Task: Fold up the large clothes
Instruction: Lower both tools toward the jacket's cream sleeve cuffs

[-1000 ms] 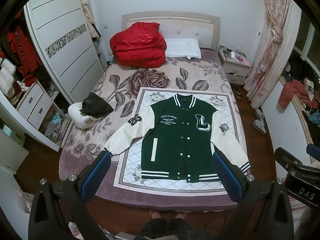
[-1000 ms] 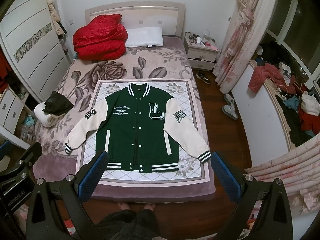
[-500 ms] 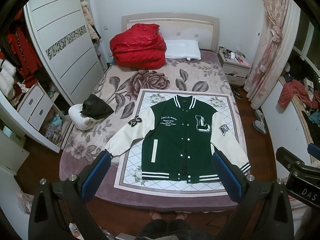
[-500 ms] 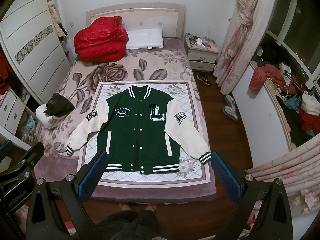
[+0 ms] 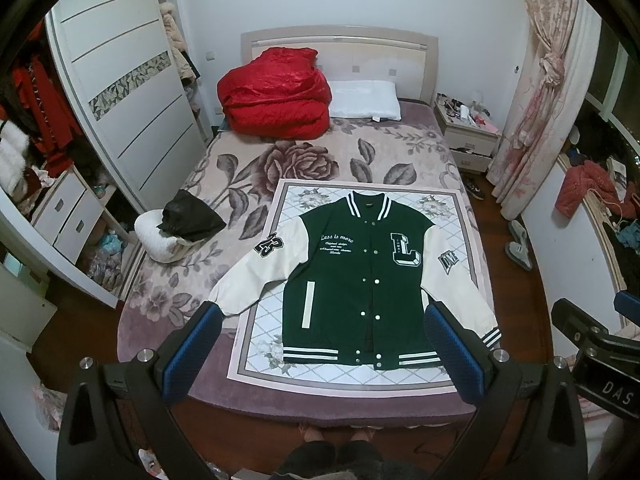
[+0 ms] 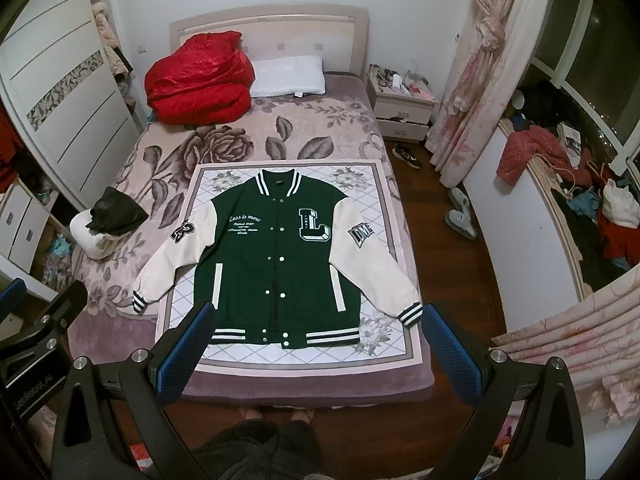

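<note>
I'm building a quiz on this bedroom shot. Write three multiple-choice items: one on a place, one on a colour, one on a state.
1. Where does the varsity jacket lie?
A. on the quilted mat at the foot of the bed
B. on the white pillow
C. on the wooden floor

2. What colour are the jacket's sleeves?
A. red
B. cream
C. blue

3. How is the jacket's front?
A. unsnapped and spread open
C. folded in half
B. snapped shut and laid flat, sleeves angled outward

Answers:
1 A: the mat's border shows round the jacket's body, and the white pillow sits far off by the headboard.
2 B: both sleeves are cream against the green body; red is the bundled quilt.
3 B: the snaps run down one closed line, with no fold. Both the left gripper and right gripper hang open above it.
</note>
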